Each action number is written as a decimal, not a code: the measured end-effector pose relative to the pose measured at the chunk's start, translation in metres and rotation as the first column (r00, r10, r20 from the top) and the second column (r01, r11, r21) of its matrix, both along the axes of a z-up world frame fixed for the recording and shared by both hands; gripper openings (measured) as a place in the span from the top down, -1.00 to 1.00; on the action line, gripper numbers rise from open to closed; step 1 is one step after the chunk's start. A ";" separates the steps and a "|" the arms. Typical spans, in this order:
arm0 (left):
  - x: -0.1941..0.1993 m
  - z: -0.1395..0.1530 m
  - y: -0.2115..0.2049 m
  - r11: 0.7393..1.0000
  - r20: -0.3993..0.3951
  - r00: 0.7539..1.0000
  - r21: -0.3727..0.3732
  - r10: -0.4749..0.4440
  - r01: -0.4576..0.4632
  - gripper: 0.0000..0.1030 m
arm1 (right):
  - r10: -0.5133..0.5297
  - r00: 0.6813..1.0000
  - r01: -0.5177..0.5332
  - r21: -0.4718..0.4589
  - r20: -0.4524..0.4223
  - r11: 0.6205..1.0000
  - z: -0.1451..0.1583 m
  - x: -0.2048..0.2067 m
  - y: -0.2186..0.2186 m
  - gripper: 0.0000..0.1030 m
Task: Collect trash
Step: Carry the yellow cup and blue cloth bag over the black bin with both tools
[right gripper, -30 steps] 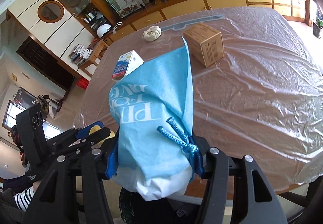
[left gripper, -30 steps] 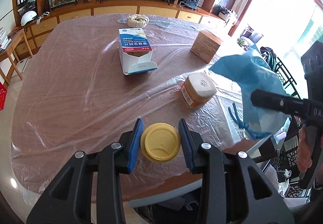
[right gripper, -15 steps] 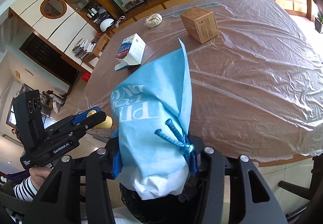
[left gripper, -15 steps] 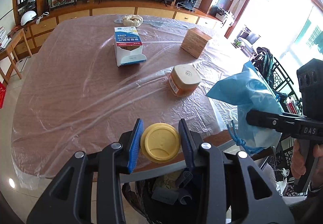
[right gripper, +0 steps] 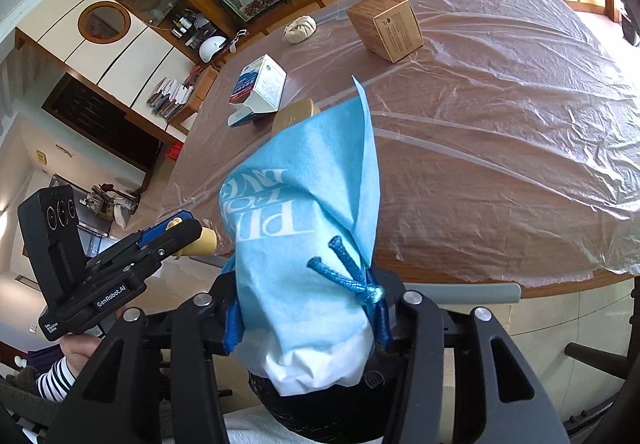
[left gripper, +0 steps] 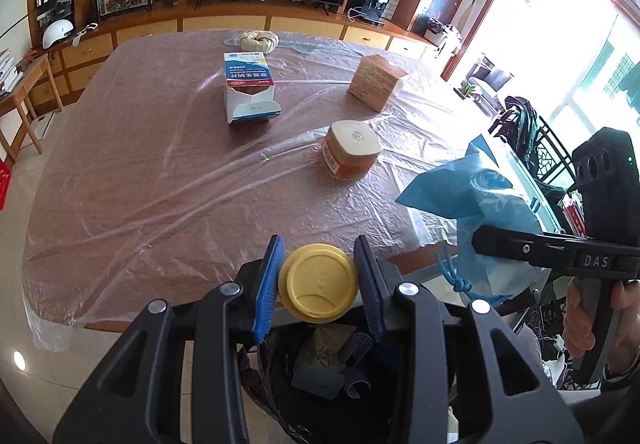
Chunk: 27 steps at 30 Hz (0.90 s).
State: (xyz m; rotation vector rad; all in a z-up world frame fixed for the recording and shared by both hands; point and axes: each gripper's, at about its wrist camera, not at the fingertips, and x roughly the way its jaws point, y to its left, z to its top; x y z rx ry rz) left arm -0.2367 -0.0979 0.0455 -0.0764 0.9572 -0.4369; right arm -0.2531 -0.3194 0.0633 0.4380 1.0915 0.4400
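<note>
Trash in both grippers, both past the table's near edge. Your left gripper [left gripper: 317,286] is clamped on the yellow lid [left gripper: 318,287], right above the black-lined bin [left gripper: 360,396]. Your right gripper [right gripper: 306,318] has just been closing and pinches the blue drawstring bag [right gripper: 304,228] low down, beside the bin rather than over it. Drop the lid first: it's centred on the opening, so just spread the jaws without swinging. Then bring the bag fully over the mouth before letting go; it's floppy and its cord [right gripper: 352,276] lies against 1 finger, so open wide. Still on the table [left gripper: 160,164]: orange jar [left gripper: 350,154], blue-white carton [left gripper: 249,86], brown box [left gripper: 376,82].
</note>
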 end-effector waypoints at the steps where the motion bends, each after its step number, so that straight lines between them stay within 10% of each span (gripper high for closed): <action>1: -0.002 0.001 0.000 1.000 0.001 1.000 -0.001 -0.004 0.004 0.26 | 0.003 1.000 -0.003 -0.003 0.001 1.000 0.001 -0.002 0.000 0.08; 27: -0.066 -0.002 -0.024 0.994 -0.019 0.994 0.014 -0.105 0.105 0.26 | 0.126 0.992 -0.127 -0.046 -0.024 0.991 0.002 -0.065 0.000 0.09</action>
